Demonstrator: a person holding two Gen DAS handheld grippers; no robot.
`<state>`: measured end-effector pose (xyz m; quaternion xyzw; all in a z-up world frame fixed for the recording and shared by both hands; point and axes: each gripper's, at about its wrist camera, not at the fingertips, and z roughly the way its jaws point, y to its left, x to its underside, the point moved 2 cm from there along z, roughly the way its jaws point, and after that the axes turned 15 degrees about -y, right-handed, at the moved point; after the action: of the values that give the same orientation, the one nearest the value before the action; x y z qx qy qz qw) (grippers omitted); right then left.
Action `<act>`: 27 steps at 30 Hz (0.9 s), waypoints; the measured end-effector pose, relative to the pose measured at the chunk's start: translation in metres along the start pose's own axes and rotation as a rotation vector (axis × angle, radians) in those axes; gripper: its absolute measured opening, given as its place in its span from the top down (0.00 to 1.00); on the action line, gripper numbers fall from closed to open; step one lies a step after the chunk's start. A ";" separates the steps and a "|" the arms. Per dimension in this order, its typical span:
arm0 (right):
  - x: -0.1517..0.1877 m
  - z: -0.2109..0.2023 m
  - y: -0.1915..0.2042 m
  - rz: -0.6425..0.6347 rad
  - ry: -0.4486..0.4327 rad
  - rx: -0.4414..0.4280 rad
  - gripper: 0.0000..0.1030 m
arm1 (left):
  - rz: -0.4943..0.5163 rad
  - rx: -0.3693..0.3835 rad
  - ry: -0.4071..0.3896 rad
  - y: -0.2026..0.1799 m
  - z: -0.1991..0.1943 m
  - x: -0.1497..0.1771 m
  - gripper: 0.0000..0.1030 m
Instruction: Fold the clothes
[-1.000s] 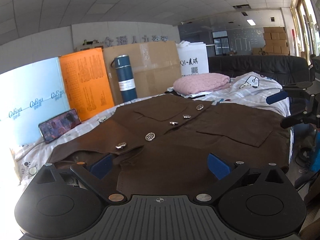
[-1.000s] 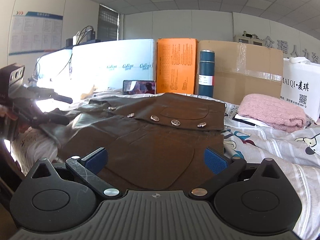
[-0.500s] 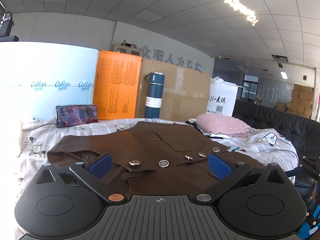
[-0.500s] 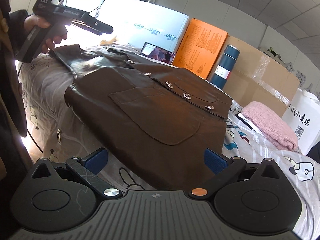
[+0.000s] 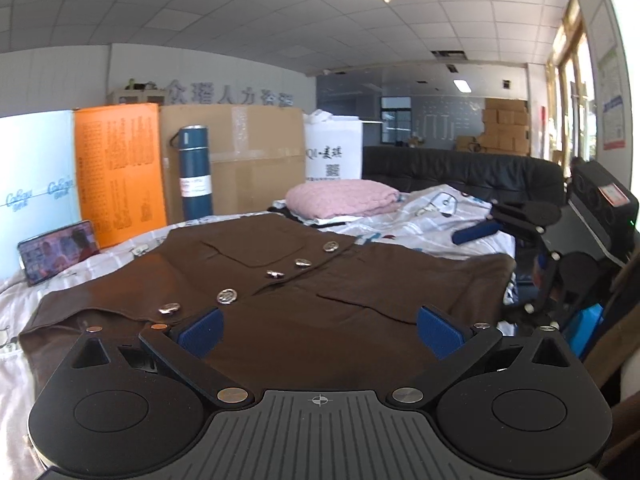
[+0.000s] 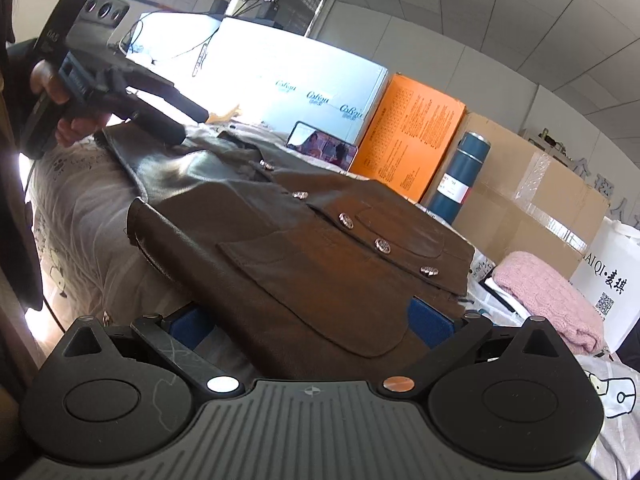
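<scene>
A brown leather vest [image 5: 320,280] with metal buttons lies flat and buttoned on a printed bedsheet [image 5: 452,216]. My left gripper [image 5: 319,330] stands open just over its collar end, with nothing between the blue pads. The right wrist view shows the same vest [image 6: 300,248] from its side edge. My right gripper [image 6: 309,322] is open there, its pads on either side of the vest's near edge, close above the pocket. At the far shoulder end a hand [image 6: 60,92] holds the left gripper [image 6: 188,120], its fingers apart and low over the fabric.
A folded pink knit [image 5: 344,198] lies beyond the vest. Along the back stand a blue flask [image 5: 195,172], a propped phone [image 5: 60,250], an orange box [image 5: 120,168], a cardboard box [image 5: 252,152] and a white bag [image 5: 334,152]. A black sofa [image 5: 460,172] lies to the right.
Both grippers have swung around the vest. The right one has dropped closer to the vest's side edge and tilted. The left one has settled low at the collar end. Both stay open.
</scene>
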<state>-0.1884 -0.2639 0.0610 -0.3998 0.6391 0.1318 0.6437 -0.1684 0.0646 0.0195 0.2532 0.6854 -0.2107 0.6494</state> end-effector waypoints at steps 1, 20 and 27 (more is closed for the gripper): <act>-0.002 0.001 -0.004 0.018 -0.013 0.008 0.00 | 0.016 0.030 0.009 -0.005 0.002 0.001 0.00; 0.012 -0.011 -0.042 0.146 -0.023 0.027 0.00 | 0.183 -0.082 0.146 -0.023 0.059 0.003 0.00; 0.029 -0.005 -0.050 0.173 -0.005 -0.004 0.07 | 0.096 -0.121 0.161 -0.013 0.058 -0.001 0.00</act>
<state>-0.1539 -0.3093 0.0517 -0.3440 0.6693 0.1891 0.6308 -0.1305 0.0185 0.0161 0.2624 0.7339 -0.1166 0.6156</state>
